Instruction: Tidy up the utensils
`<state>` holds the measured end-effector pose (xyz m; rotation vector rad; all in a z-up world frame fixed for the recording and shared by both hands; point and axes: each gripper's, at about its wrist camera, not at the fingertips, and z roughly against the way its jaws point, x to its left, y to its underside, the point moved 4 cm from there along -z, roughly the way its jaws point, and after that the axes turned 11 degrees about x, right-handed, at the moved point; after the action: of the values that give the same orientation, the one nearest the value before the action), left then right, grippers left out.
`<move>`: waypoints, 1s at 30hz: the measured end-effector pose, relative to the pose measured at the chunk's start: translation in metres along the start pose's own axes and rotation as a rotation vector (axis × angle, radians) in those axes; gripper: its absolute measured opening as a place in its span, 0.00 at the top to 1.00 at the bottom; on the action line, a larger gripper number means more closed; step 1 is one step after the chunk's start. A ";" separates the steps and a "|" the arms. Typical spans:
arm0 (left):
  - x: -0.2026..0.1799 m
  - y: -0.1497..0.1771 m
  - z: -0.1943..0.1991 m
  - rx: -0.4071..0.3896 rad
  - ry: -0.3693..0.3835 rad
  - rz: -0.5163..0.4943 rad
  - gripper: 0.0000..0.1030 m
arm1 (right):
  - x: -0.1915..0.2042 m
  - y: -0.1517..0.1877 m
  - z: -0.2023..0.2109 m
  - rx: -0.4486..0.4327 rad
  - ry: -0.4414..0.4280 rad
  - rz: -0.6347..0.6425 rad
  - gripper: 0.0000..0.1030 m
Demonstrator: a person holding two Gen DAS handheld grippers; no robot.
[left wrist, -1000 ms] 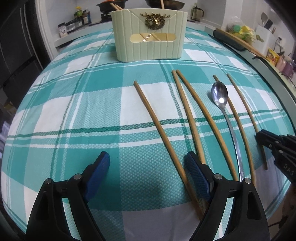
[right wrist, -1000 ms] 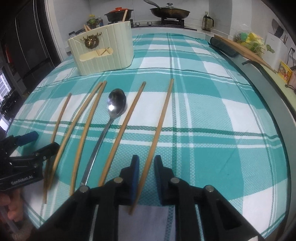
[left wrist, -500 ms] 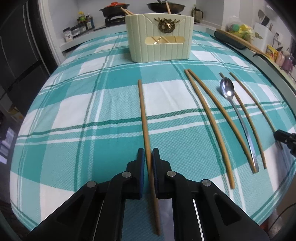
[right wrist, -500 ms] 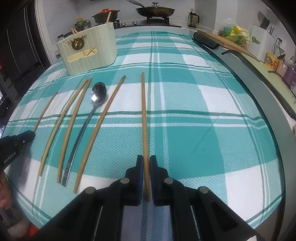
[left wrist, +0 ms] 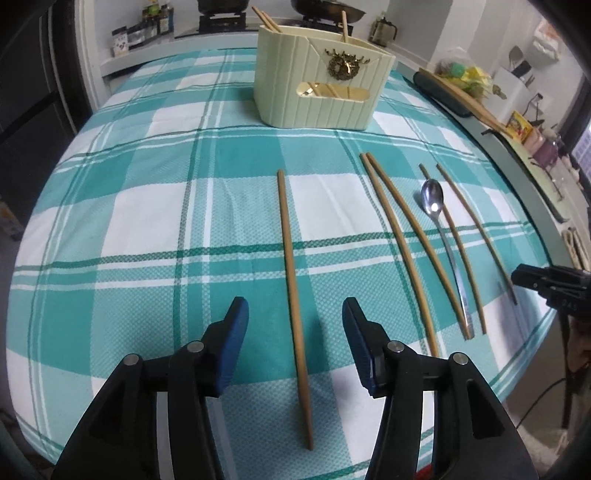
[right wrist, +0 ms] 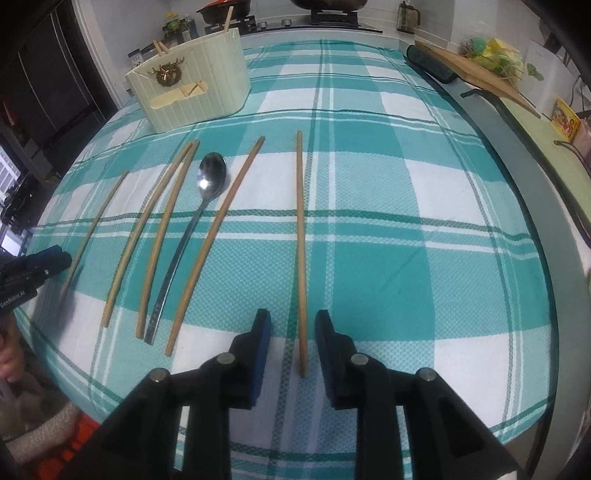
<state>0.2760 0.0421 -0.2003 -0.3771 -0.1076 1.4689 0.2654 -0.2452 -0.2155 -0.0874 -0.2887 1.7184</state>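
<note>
Your left hand-held gripper (left wrist: 293, 325) has just opened wide around a chopstick (left wrist: 291, 280) lying flat on the tabletop (left wrist: 110, 229), pointing away toward the holder (left wrist: 317, 92); your right hand-held gripper (right wrist: 291, 332) has opened narrowly around another chopstick (right wrist: 301, 240).

Utensil holder (left wrist: 321, 92) interior hidden; protruding chopsticks (left wrist: 266, 20) partly concealed. Pots at top edge cut off.

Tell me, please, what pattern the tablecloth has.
Teal-and-white plaid tablecloth; clearest in the right wrist view.
</note>
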 end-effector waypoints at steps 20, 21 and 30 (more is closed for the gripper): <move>0.005 -0.074 -0.056 0.154 -0.120 -0.126 0.45 | 0.005 -0.107 -0.049 0.131 0.082 0.131 0.75; 0.006 -0.078 -0.057 0.159 -0.118 -0.126 0.46 | 0.004 -0.115 -0.051 0.132 0.071 0.124 0.75; -0.007 -0.106 -0.066 0.169 -0.115 -0.133 0.95 | 0.001 -0.171 -0.064 0.112 0.025 0.057 0.94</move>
<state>0.3960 0.0176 -0.2283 -0.1454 -0.0982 1.3568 0.4438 -0.2106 -0.2363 -0.0347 -0.1724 1.7859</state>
